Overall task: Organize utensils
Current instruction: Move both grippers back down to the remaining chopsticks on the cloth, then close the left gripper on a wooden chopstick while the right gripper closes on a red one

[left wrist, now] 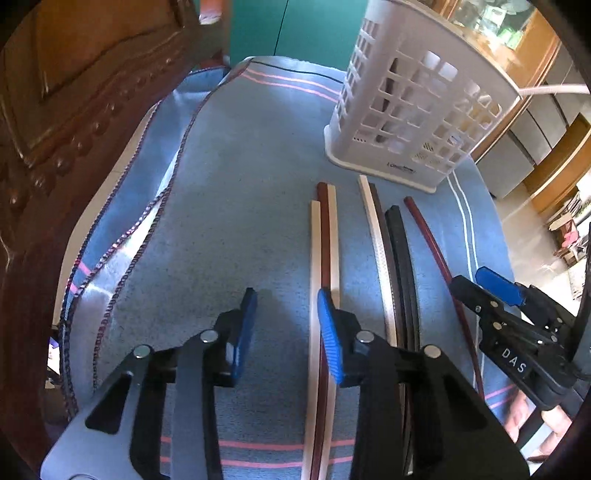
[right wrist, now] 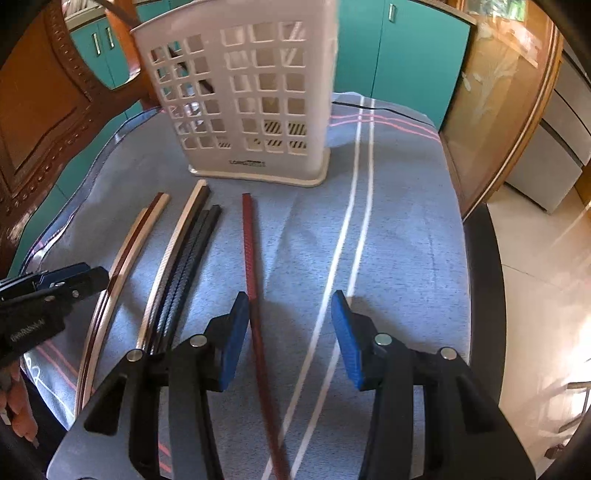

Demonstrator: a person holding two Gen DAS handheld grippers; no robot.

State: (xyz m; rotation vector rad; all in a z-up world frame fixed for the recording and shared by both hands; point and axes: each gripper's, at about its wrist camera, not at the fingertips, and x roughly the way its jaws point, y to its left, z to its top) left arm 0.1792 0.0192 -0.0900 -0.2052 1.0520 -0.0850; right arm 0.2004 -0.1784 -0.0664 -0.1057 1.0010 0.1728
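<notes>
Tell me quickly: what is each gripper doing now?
Left gripper: open, holding nothing.
Right gripper: open, holding nothing; red chopstick lies between its jaws.

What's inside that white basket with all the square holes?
Through the white basket's holes, one dark stick shows in its left part; another stick pokes above the rim. The right part looks empty, but the walls hide much.

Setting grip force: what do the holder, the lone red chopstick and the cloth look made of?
Holder: matte white moulded plastic, going by its grid cut-outs. Lone red chopstick: glossy, probably lacquered wood or plastic; unclear which. Cloth: soft blue woven fabric, creased, with stitched edges.
</notes>
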